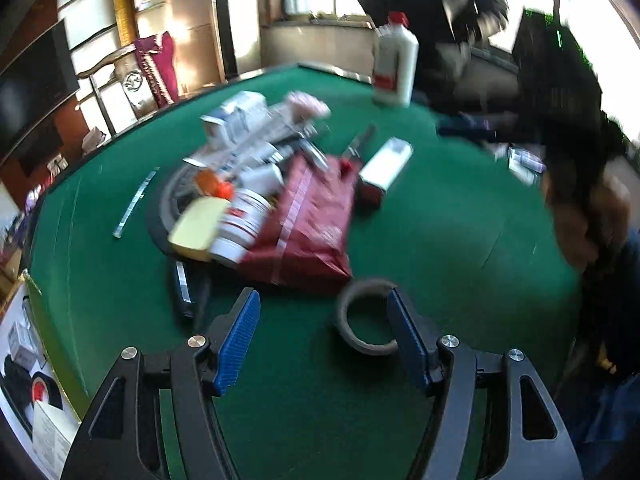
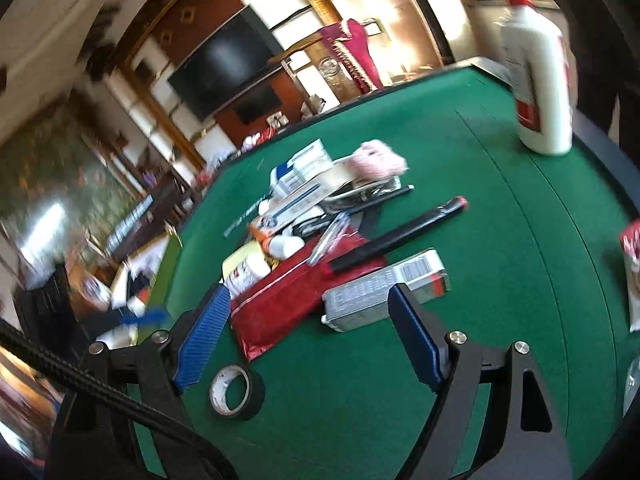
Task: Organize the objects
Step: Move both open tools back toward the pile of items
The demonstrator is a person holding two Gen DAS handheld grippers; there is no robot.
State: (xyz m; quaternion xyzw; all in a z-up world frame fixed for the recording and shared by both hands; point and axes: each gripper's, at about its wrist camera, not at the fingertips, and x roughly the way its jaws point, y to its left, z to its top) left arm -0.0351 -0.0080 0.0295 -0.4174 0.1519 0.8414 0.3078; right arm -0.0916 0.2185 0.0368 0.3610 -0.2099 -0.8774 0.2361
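Observation:
A heap of objects lies mid-table on green felt [image 1: 440, 240]: a red pouch [image 1: 308, 216], a white jar [image 1: 244, 224], a yellow pad [image 1: 196, 228], small cartons [image 1: 236, 116] and a white box with a red end [image 1: 386, 170]. My left gripper [image 1: 322, 294] hangs open just short of the heap, with nothing between its pads. A brown tape roll [image 1: 366, 316] lies flat beside its right finger [image 1: 408, 336]. My right gripper [image 2: 308, 289] is open too, above the red pouch [image 2: 288, 300] and a silver box [image 2: 384, 292]. A black tape roll [image 2: 236, 392] lies below its left finger.
A tall white bottle with a red cap [image 1: 394, 64] stands at the far table edge. A long black marker [image 2: 400, 236] rests across the heap. A person's hand [image 1: 592, 216] and dark sleeve blur the right side. A snack packet [image 2: 632, 264] lies at the right edge.

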